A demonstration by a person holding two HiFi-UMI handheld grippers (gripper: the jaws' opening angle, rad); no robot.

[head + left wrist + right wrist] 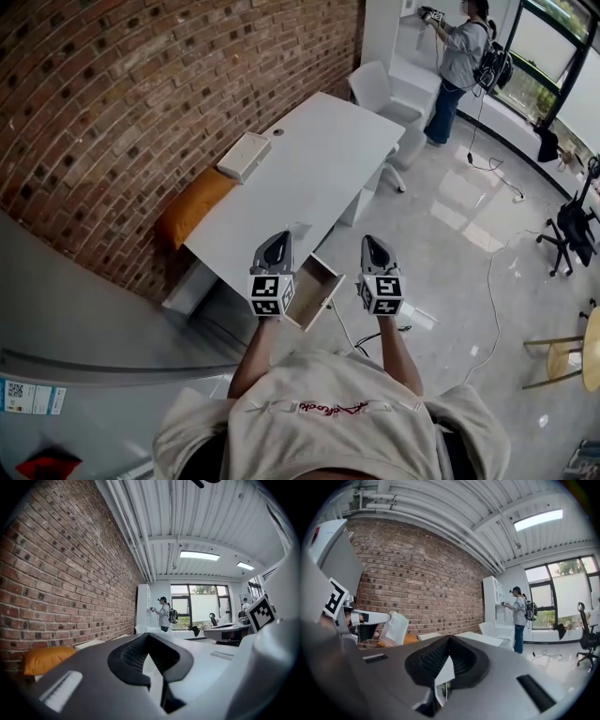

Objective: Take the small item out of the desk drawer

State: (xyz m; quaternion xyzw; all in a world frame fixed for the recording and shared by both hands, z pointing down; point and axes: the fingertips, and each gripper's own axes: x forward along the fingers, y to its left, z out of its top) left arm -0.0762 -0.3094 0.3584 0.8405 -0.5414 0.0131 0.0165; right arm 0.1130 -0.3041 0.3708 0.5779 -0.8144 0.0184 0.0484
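Note:
The white desk [309, 159] runs along the brick wall, and its drawer [314, 292] stands pulled out at the near end. The inside of the drawer looks pale, and I make out no small item in it. My left gripper [275, 246] hovers level just left of the drawer, jaws together and nothing between them [149, 640]. On the drawer's right my right gripper [375, 246] is also held level, jaws closed and empty [449, 641]. In the right gripper view the left gripper [370, 617] points at a white thing [396, 627]; whether they touch is unclear.
A white box [246, 155] lies on the desk and an orange cushion [192, 206] sits beside it by the wall. A white chair [380, 94] stands at the far end. A person [459, 56] works at a far counter. A black office chair [572, 230] and cables are on the floor.

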